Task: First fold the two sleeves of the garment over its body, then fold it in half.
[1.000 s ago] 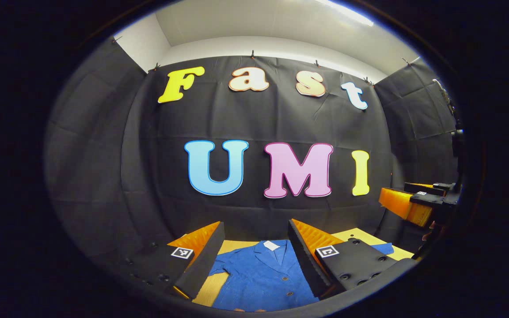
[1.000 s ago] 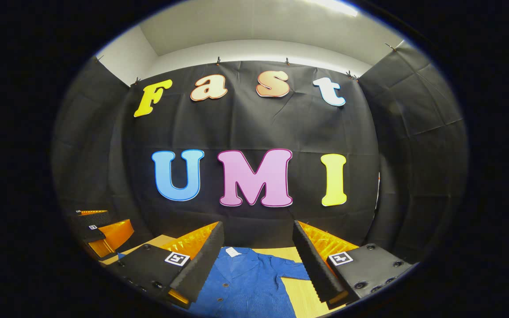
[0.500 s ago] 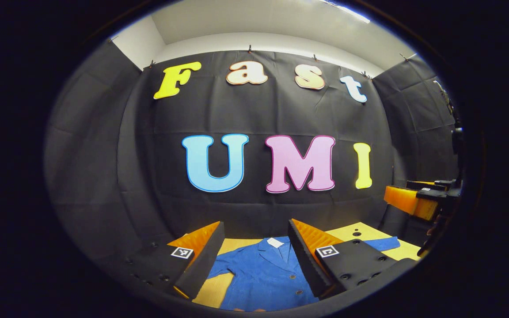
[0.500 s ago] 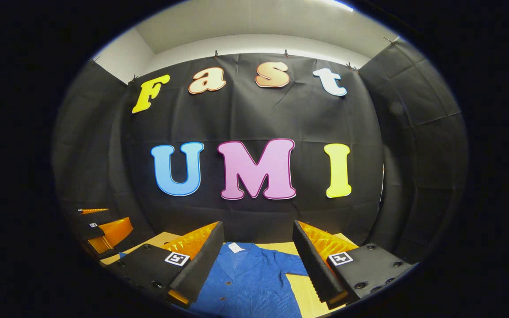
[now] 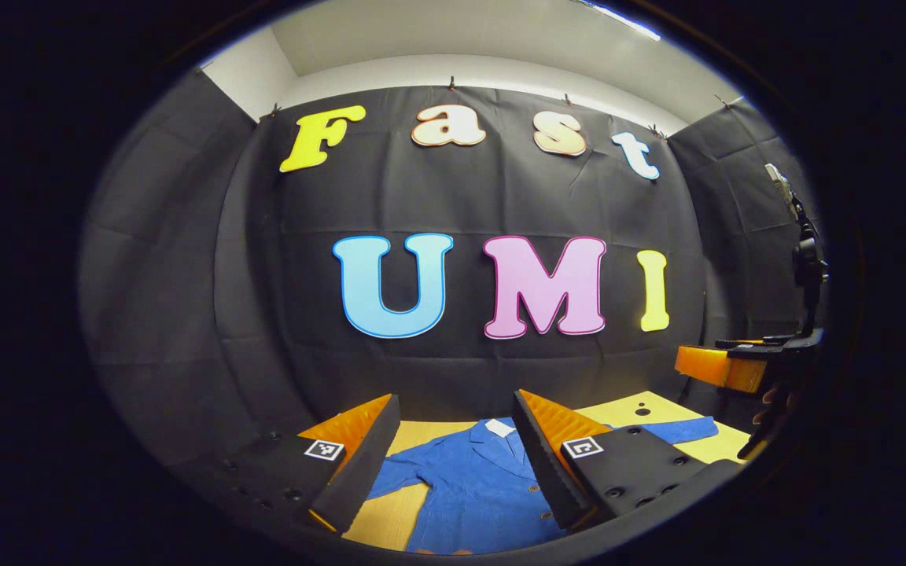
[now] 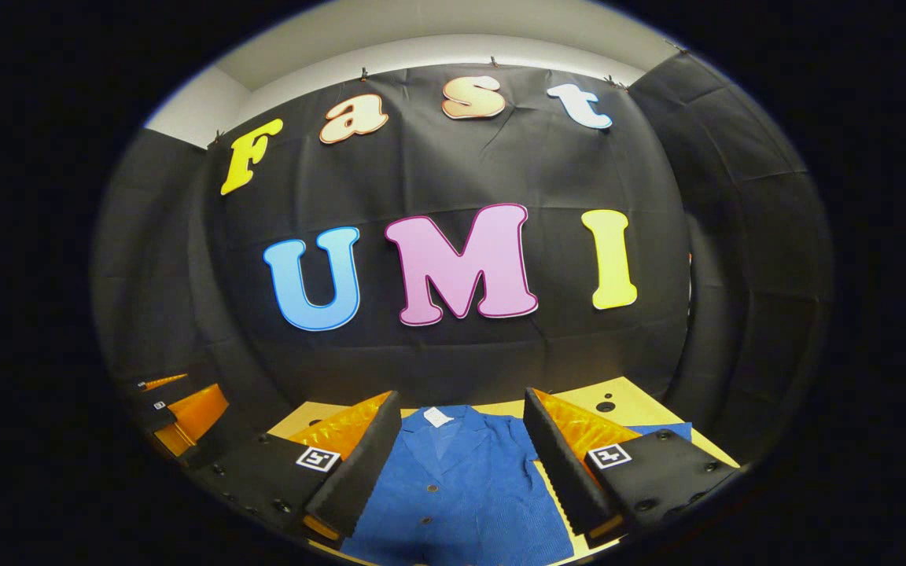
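Observation:
A blue button-front garment (image 5: 469, 487) lies flat on the yellow table (image 5: 414, 511), collar and white label toward the far wall. One sleeve (image 5: 681, 431) stretches out to the right, the other (image 5: 394, 472) to the left. My left gripper (image 5: 454, 405) hovers open above the garment's body, nothing between its fingers. In the right gripper view the garment (image 6: 461, 487) shows between the open fingers of my right gripper (image 6: 461, 397), with a sleeve end (image 6: 661, 430) past the right finger. Each gripper appears in the other's view: the right gripper (image 5: 724, 365), the left gripper (image 6: 185, 405).
The black cloth wall rises just behind the table's far edge (image 6: 500, 409). A small round hole (image 5: 642, 410) marks the table's far right corner. A dark stand (image 5: 803, 259) stands at the right side, with a hand (image 5: 771, 405) below it.
The right gripper has tipped down and rolled slightly, so the collar now sits centred between its fingers. In the left gripper view the garment has slid a little to the right.

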`<state>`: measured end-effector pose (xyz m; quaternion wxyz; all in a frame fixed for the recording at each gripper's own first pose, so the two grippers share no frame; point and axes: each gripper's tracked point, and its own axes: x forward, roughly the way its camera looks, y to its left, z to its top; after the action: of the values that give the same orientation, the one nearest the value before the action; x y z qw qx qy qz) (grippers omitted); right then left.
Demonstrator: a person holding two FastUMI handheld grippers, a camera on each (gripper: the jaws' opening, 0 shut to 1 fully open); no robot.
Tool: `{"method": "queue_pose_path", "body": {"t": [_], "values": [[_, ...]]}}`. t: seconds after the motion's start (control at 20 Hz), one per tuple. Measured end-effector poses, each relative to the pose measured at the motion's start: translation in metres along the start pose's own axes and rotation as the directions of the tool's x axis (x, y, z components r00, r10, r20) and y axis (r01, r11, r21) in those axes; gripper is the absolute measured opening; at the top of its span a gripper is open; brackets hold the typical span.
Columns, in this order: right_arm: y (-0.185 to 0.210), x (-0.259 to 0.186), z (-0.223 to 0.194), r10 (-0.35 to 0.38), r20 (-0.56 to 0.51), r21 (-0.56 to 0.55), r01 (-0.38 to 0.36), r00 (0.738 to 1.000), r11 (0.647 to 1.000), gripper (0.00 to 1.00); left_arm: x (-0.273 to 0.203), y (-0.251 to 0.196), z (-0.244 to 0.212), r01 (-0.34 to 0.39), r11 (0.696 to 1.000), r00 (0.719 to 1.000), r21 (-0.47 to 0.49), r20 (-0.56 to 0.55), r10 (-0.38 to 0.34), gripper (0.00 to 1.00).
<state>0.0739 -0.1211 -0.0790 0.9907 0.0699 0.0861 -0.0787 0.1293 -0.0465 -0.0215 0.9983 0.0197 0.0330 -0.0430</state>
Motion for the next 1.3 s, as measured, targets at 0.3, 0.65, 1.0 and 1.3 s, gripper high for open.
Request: {"method": "queue_pose_path", "body": {"t": [0.3, 0.65, 1.0, 1.3], "values": [[-0.046, 0.025, -0.008, -0.102, -0.026, -0.009, 0.102, 0.994, 0.995, 0.98, 0.000, 0.001, -0.012, 0.002, 0.999, 1.000, -0.036, -0.029, -0.003, 0.83], [-0.203, 0.064, -0.063, -0.369, -0.162, -0.042, 0.367, 0.915, 0.929, 0.98, -0.001, -0.007, -0.039, -0.026, 0.999, 0.993, -0.035, -0.119, 0.022, 0.83], [-0.356, 0.080, -0.162, -0.542, -0.396, -0.084, 0.559, 0.741, 0.825, 0.99, 0.017, -0.029, -0.068, -0.082, 0.995, 0.971, -0.057, -0.230, 0.067, 0.83], [-0.454, 0.099, -0.265, -0.556, -0.642, -0.095, 0.665, 0.528, 0.741, 1.00, 0.032, -0.076, -0.082, -0.079, 0.996, 0.954, -0.049, -0.295, 0.061, 0.83]]}}
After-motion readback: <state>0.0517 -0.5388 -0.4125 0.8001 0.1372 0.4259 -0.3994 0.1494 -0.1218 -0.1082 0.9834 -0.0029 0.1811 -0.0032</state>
